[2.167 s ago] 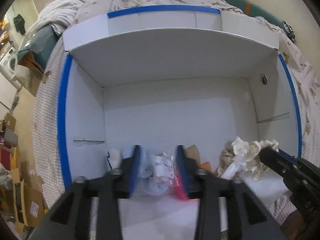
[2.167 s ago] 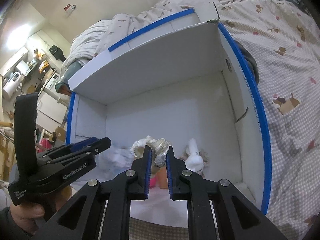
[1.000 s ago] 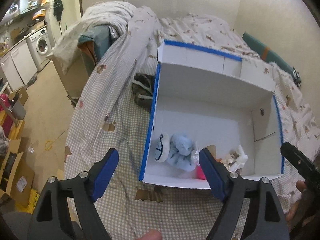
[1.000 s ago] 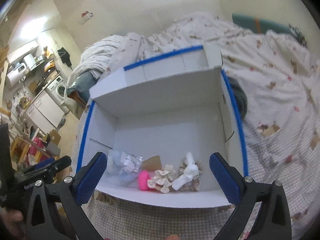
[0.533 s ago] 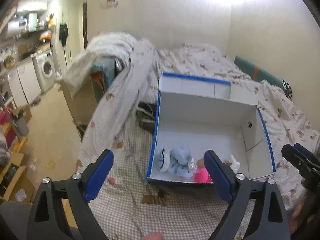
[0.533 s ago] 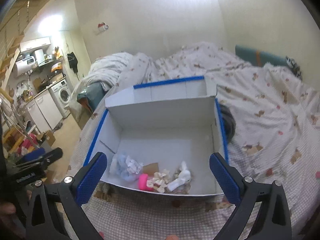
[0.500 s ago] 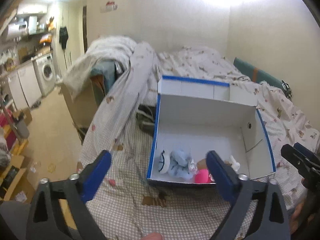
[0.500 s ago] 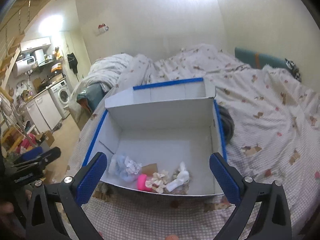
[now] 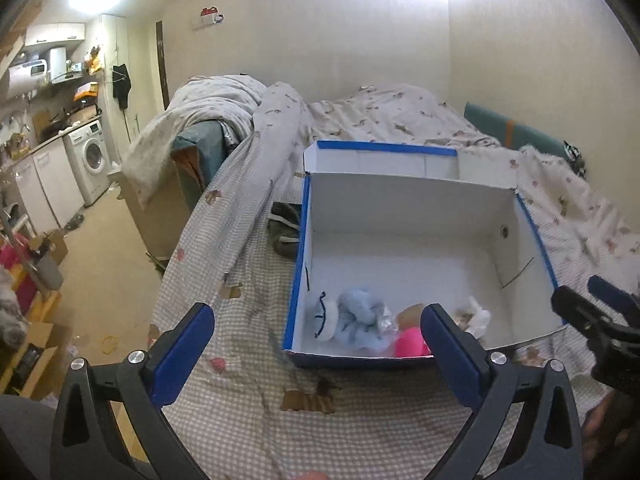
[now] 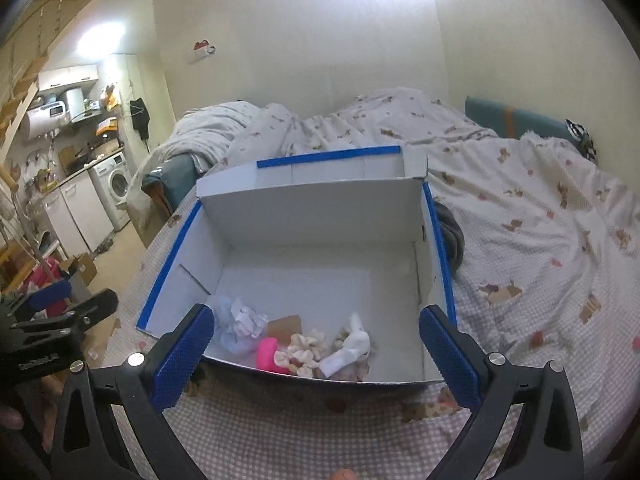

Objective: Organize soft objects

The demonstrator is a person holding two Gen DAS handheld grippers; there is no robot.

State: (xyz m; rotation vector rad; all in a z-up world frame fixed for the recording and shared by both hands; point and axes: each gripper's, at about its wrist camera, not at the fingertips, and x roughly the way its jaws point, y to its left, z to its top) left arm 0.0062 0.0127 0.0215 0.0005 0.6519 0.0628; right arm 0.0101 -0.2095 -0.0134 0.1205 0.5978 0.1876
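A white cardboard box [image 9: 400, 208] [image 10: 316, 204] with blue-taped rims lies open on the bed. Against its near wall rest a pale blue plush [image 9: 360, 316] [image 10: 236, 324], a pink object [image 9: 408, 344] [image 10: 270, 356], a brown card piece [image 10: 286, 324] and cream and white soft toys [image 10: 340, 346] [image 9: 476, 318]. My left gripper [image 9: 318, 354] hangs open and empty above the bedspread, short of the box's near left corner. Equally wide and empty, my right gripper [image 10: 316, 354] is held back from the box's near wall. Each gripper shows at the edge of the other's view.
The checked bedspread [image 9: 240, 400] [image 10: 540, 280] spreads around the box, with a rumpled duvet [image 9: 224, 104] behind. A dark garment [image 9: 286, 228] lies at the box's left side. Left of the bed are bare floor [image 9: 104, 280], cardboard boxes and a washing machine [image 9: 94, 158].
Both grippers have drawn back from the box and tipped up, so the box looks smaller and more of the room shows. The left jaws have spread a little wider.
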